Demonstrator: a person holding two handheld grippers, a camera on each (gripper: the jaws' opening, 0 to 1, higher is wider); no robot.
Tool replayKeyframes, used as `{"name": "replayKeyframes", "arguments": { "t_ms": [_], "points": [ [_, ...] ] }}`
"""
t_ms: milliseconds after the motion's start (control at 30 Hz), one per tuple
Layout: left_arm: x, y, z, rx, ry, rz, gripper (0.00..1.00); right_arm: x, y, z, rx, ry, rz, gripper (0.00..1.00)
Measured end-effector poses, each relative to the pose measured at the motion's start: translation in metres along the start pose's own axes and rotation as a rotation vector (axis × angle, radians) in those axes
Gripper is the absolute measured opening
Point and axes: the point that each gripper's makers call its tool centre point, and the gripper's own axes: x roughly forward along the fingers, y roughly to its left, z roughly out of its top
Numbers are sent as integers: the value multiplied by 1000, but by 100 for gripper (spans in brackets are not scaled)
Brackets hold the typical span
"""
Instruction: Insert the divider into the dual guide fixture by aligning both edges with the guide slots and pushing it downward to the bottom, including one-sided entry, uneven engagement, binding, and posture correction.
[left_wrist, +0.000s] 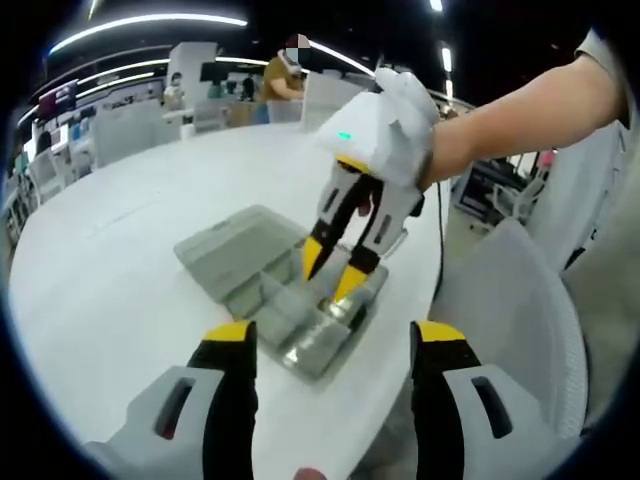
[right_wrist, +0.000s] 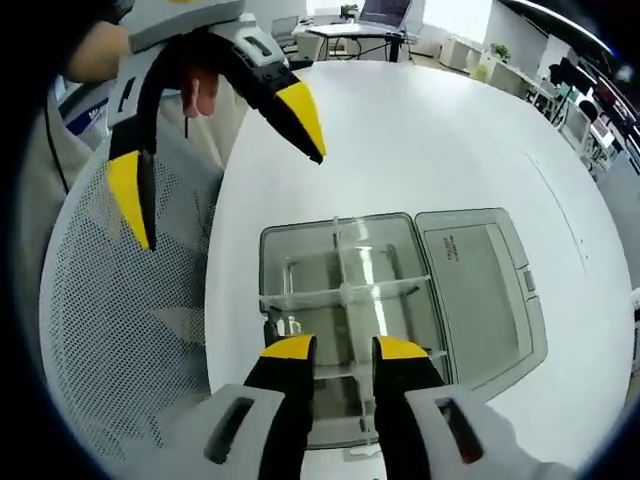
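A grey compartment box lies on the white table with its lid swung open to the side. Clear dividers stand inside it: a long one runs down the middle and a cross one meets it. My right gripper is down over the box, its jaws a small gap apart, straddling the long divider's near end. I cannot tell whether they pinch anything. In the left gripper view that right gripper points down into the box. My left gripper hangs wide open above the table's near edge, also seen as the left gripper.
The box sits close to the round table's edge. A white mesh chair stands just beyond that edge, the same chair in the left gripper view. A person's arm holds the right gripper. Bare table spreads beyond the box.
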Motion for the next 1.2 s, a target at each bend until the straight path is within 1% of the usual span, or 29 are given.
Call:
{"name": "replayKeyframes", "arguments": {
  "t_ms": [167, 200, 300, 367, 467, 533, 633, 800, 1000, 1100, 1200],
  "points": [
    [0, 2, -2, -9, 4, 9, 61, -4, 1, -1, 36, -32, -15, 23],
    [1, 2, -2, -10, 4, 11, 61, -5, 1, -1, 54, -50, -18, 24],
    [1, 2, -2, -10, 6, 14, 61, -9, 0, 0, 83, -77, -33, 27],
    [2, 2, -2, -11, 8, 17, 62, -12, 1, 1, 121, -103, -33, 29],
    [2, 3, -2, -13, 8, 26, 63, -15, -1, -1, 135, -117, -48, 31],
    [2, 4, -2, -14, 7, 31, 63, -17, 1, 0, 162, -138, -51, 33],
    [2, 5, -2, -16, 8, 41, 65, -19, 3, -4, 178, -145, -59, 35],
    [1, 7, -3, -28, 11, 54, 67, -23, 6, -6, 223, -175, -72, 39],
    [0, 9, -6, -58, 10, 76, 70, -30, 4, -6, 281, -223, -105, 45],
    [-2, 11, -6, -68, 8, 88, 72, -36, 4, -3, 319, -261, -122, 48],
    [-2, 12, -6, -75, 6, 97, 73, -38, 5, -3, 341, -278, -131, 51]
  ]
}}
